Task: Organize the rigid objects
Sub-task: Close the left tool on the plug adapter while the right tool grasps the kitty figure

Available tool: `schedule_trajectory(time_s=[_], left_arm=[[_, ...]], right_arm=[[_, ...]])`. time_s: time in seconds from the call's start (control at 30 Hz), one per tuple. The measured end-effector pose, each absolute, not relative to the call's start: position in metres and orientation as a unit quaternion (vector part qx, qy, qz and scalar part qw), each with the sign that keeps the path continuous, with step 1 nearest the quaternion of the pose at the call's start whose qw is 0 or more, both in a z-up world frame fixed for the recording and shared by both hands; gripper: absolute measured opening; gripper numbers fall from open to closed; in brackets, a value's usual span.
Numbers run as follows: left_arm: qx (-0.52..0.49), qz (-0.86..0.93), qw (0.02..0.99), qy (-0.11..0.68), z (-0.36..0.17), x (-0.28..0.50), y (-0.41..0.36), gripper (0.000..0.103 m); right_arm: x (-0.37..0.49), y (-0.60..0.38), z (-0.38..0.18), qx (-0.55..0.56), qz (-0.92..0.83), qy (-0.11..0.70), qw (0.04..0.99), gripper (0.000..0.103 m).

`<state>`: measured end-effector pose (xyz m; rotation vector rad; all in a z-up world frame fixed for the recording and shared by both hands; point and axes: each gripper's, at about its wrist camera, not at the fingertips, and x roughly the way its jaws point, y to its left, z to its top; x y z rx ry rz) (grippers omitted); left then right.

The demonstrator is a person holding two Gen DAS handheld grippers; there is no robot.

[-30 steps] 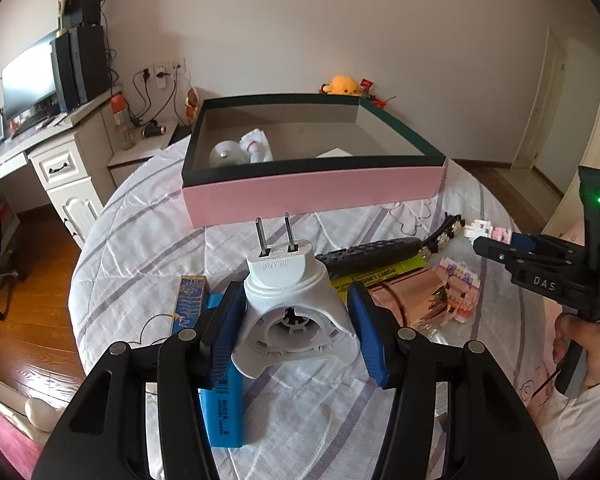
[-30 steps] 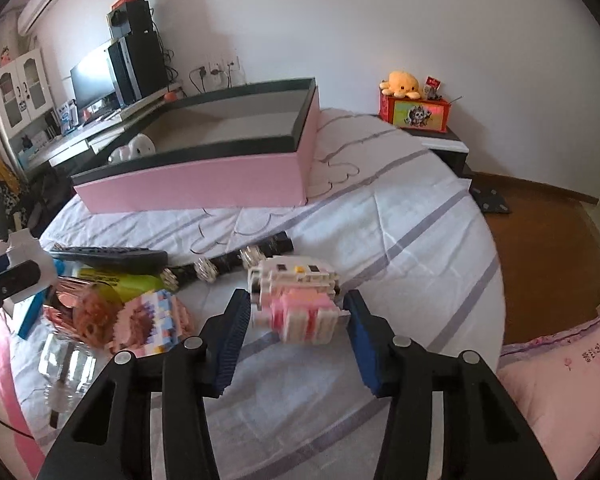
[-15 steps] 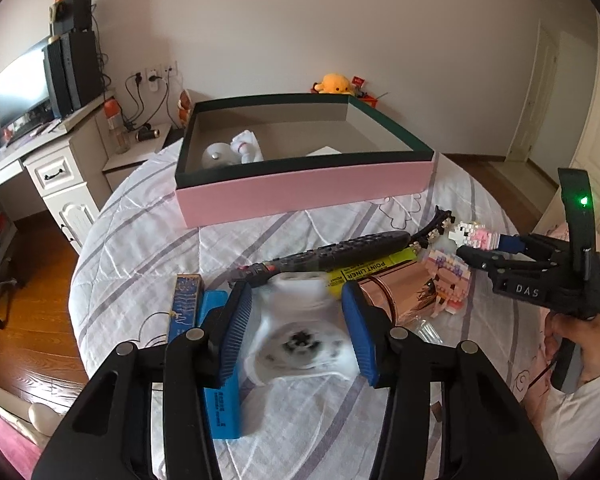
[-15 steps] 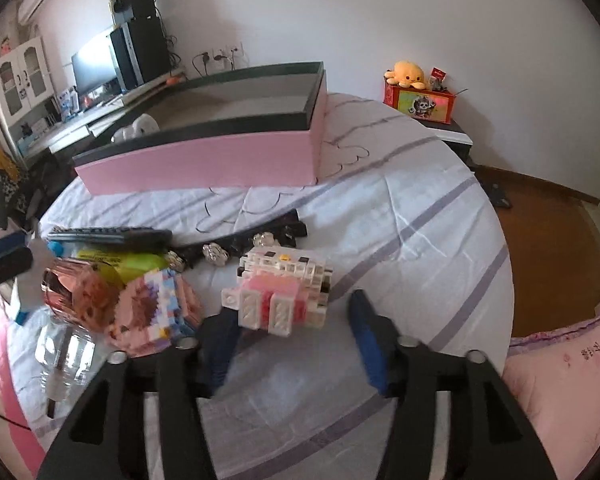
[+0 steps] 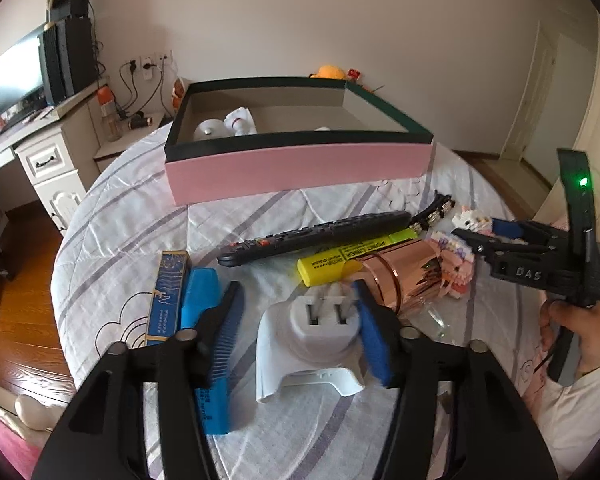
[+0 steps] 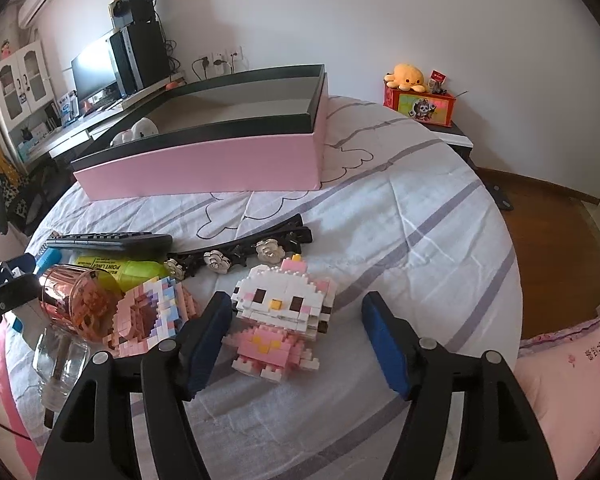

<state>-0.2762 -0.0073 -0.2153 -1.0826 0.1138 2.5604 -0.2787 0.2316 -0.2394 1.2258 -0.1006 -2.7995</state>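
The white plastic plug-in adapter (image 5: 314, 346) lies on the quilted bench (image 5: 140, 208) between my left gripper (image 5: 300, 336)'s jaws, nearer the right pad, prongs up; the jaws stand wide and hold nothing. It looks light, stiff and smooth, so I'd pinch its round body, not the flared skirt. At my right gripper (image 6: 296, 340), the pink-and-white block-built cat figure (image 6: 282, 314) sits nearer the left pad, jaws wide and empty. It's probably brittle; I'd squeeze gently across the body.
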Motion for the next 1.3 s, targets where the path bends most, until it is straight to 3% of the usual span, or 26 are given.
schedule_trajectory(time_s=[0.23, 0.3, 0.33, 0.4, 0.47, 0.97, 1.3], left_arm=[[-0.413, 0.892, 0.174, 0.064, -0.241, -0.267, -0.004, 0.066], [-0.407, 0.895, 0.174, 0.064, -0.242, -0.265, -0.004, 0.057], [-0.408, 0.894, 0.176, 0.064, -0.241, -0.266, -0.004, 0.055], [-0.408, 0.894, 0.176, 0.062, -0.240, -0.266, -0.004, 0.055], [-0.406, 0.894, 0.178, 0.062, -0.238, -0.265, -0.004, 0.055], [-0.372, 0.905, 0.200, 0.043, -0.207, -0.270, -0.008, 0.054], [-0.393, 0.893, 0.209, 0.064, -0.225, -0.259, -0.007, 0.058]], right_arm=[[-0.278, 0.235, -0.239, 0.397, -0.916, -0.039, 0.047, 0.069], [-0.278, 0.236, -0.239, 0.395, -0.917, -0.042, 0.047, 0.069], [-0.277, 0.236, -0.239, 0.391, -0.918, -0.045, 0.047, 0.066], [-0.276, 0.237, -0.239, 0.388, -0.919, -0.043, 0.045, 0.052], [-0.276, 0.241, -0.238, 0.389, -0.919, -0.049, 0.048, 0.047], [-0.270, 0.243, -0.211, 0.361, -0.927, -0.061, 0.077, 0.046], [-0.275, 0.236, -0.208, 0.363, -0.925, -0.065, 0.092, 0.047]])
